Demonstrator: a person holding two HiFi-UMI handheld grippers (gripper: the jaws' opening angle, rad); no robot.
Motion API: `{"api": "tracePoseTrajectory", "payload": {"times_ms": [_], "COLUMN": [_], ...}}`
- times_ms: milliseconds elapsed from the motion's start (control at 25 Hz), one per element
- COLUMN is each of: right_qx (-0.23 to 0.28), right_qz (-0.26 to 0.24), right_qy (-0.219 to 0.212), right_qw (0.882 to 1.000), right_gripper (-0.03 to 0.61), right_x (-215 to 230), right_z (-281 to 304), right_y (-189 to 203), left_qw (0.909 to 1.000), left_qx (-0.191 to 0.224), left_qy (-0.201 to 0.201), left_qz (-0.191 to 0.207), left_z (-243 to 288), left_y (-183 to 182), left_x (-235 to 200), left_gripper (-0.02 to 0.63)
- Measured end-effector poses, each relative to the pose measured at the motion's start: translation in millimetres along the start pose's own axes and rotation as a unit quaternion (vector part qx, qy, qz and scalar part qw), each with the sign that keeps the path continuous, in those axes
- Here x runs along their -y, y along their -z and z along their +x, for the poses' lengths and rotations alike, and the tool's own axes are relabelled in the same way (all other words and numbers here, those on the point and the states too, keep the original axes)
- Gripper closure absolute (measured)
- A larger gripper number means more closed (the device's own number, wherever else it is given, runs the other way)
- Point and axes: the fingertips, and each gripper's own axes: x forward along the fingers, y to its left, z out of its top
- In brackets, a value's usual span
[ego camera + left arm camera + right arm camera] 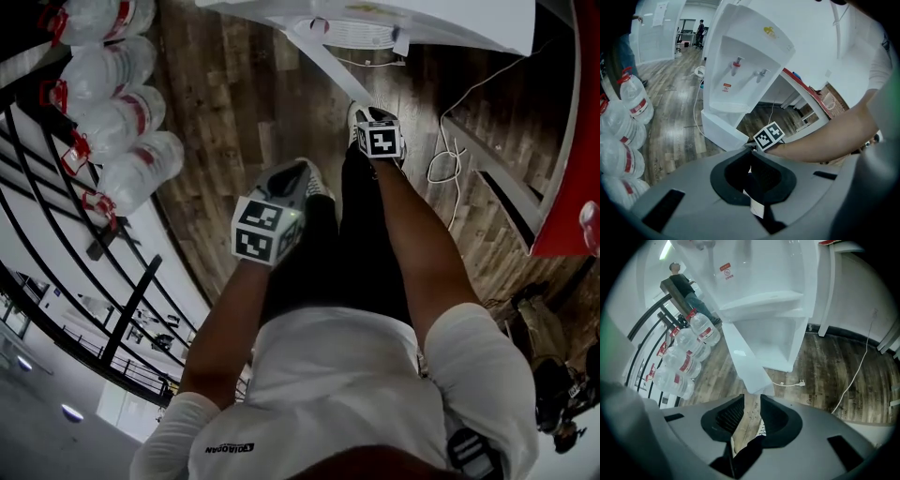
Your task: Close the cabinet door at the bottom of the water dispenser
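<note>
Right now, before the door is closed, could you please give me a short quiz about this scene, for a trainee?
1. True or false: the cabinet door at the bottom of the water dispenser is already shut.
2. Where are the water bottles? A) inside the cabinet. B) stacked beside the black railing. C) on top of the dispenser.
3. How many taps does the front of the dispenser show?

Key: 1. False, it stands swung open. 2. B. 3. Two.
</note>
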Motion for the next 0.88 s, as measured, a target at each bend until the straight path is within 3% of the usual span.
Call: {"api": "tracePoseTrajectory", "payload": {"times_ms": [320,880], "right_qx": [0.012,0.031], "right_qz": [0.012,-0.021], "right_qy": [0.016,0.044], "right_qw": [1.0,0.998], "right_gripper": [0.485,0.485], "right_x": [12.8,67.2], "right_z": [-0.1,-4.0], "right_y": [-10.7,-51.4], "left_qw": [0.9999,1.0], "left_qx": [-0.014,-0.001], "left_qy": [-0.002,-0.002], "left_qz": [-0.006,-0.007], "left_z": [6.5,14.9], "left_y": [-0.3,-13.0], "left_x": [-8.0,-8.3], "left_gripper": [0.617,0.617]}}
